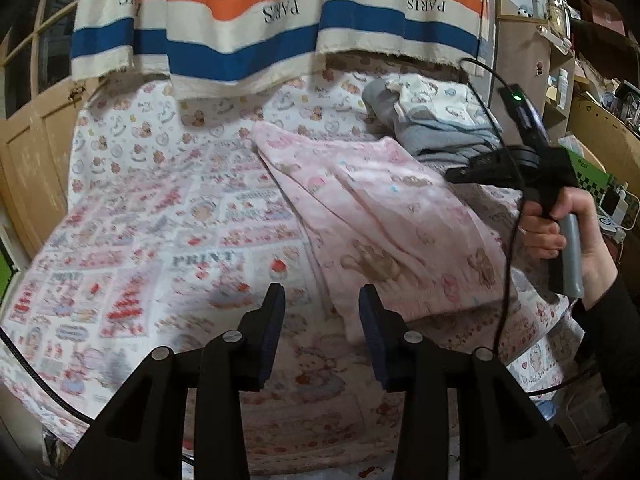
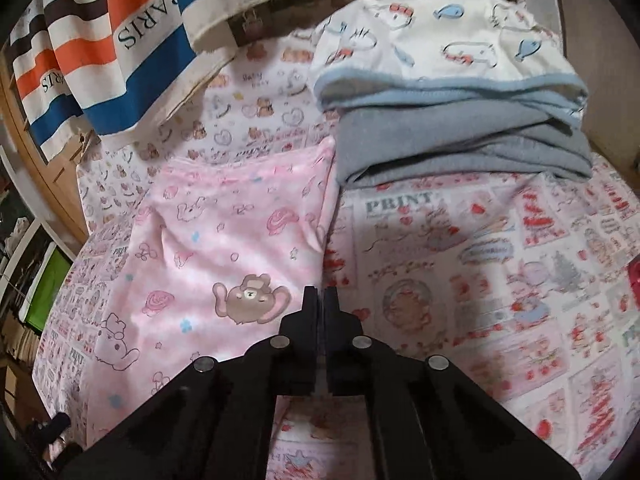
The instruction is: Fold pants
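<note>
The pink cartoon-print pants lie folded lengthwise on the printed bed sheet, running from the middle toward the near right. My left gripper is open and empty, hovering above the sheet just left of the pants' near end. The right gripper shows in the left wrist view, held by a hand above the pants' far right side. In the right wrist view the right gripper is shut and empty, above the right edge of the pants.
A stack of folded clothes, grey under white with blue trim, sits at the far end of the bed. A striped PARIS cloth hangs behind. Shelves and boxes stand to the right. A wooden door is on the left.
</note>
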`<move>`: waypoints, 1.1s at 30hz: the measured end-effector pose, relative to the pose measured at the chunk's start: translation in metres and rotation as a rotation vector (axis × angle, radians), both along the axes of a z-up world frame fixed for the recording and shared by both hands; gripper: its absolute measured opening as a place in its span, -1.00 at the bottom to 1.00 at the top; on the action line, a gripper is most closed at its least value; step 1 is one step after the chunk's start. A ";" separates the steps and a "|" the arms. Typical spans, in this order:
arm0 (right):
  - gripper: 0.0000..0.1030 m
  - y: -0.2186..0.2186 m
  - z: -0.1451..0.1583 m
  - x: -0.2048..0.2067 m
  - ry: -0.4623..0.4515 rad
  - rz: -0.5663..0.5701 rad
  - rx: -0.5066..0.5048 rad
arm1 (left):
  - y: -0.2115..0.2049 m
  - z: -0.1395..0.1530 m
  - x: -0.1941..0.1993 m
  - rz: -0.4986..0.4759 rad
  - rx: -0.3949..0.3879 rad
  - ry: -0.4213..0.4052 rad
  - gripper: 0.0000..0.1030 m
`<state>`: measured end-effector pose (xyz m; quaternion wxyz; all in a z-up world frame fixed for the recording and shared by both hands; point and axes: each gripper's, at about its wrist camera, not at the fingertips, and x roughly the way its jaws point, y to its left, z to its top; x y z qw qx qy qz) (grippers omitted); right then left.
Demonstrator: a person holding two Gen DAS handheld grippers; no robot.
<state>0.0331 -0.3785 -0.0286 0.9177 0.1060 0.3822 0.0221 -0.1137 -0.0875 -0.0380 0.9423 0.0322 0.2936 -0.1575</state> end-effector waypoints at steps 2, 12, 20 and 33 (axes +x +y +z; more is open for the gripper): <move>-0.94 -0.002 0.008 -0.013 -0.035 0.002 -0.010 | 0.002 0.004 0.000 0.015 0.016 -0.021 -0.26; -0.54 0.026 0.021 -0.115 -0.240 0.082 -0.134 | 0.008 -0.010 -0.019 0.053 0.099 -0.119 -0.26; -0.53 0.047 -0.001 -0.171 -0.314 0.125 -0.270 | 0.001 -0.018 -0.034 -0.066 0.105 -0.082 -0.26; -0.28 0.048 -0.017 -0.197 -0.285 0.207 -0.355 | -0.038 -0.019 -0.012 -0.073 0.181 -0.064 -0.88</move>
